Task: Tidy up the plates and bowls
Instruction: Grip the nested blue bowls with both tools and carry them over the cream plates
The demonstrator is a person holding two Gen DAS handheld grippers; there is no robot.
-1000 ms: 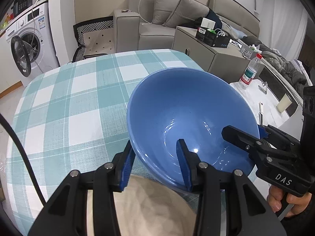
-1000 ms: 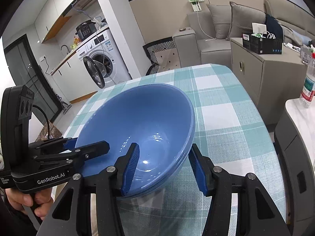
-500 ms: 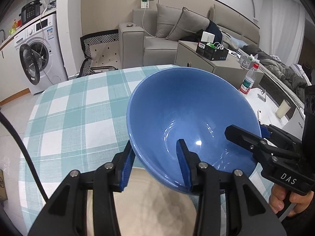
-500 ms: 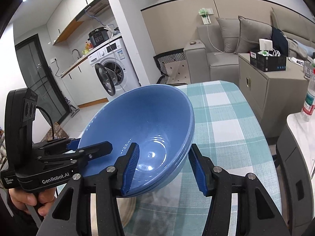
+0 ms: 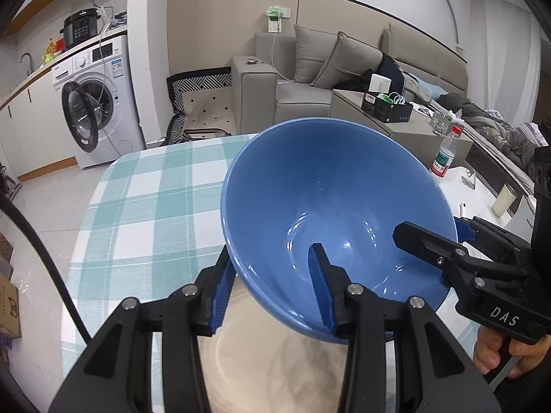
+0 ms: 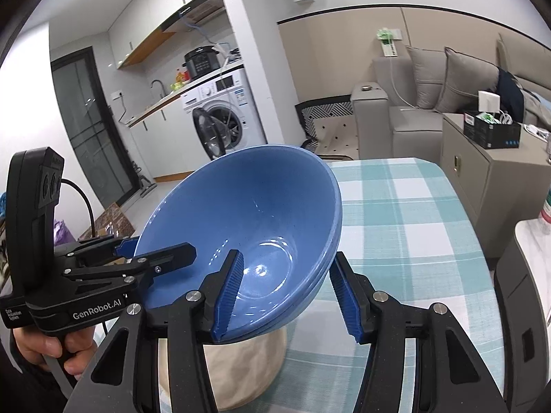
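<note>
A large blue bowl (image 5: 330, 199) is held in the air over the checked table by both grippers. My left gripper (image 5: 272, 296) is shut on its near rim, one finger inside, one outside. My right gripper (image 6: 286, 292) is shut on the opposite rim, and it also shows at the right of the left wrist view (image 5: 444, 251). The bowl also shows in the right wrist view (image 6: 255, 220); its edge there looks doubled, as if two bowls are nested. A beige bowl or plate (image 5: 275, 368) sits on the table right below, also in the right wrist view (image 6: 241, 371).
The teal-and-white checked tablecloth (image 5: 148, 199) stretches ahead. A grey cabinet (image 6: 482, 186) and sofa (image 5: 310, 79) stand beyond the table, a washing machine (image 5: 93, 103) to the far left. A white side table with a bottle (image 5: 446, 155) and cup (image 5: 503, 199) is at right.
Both grippers have lifted the blue bowl higher above the table and the beige dish; the grips on the rim are unchanged.
</note>
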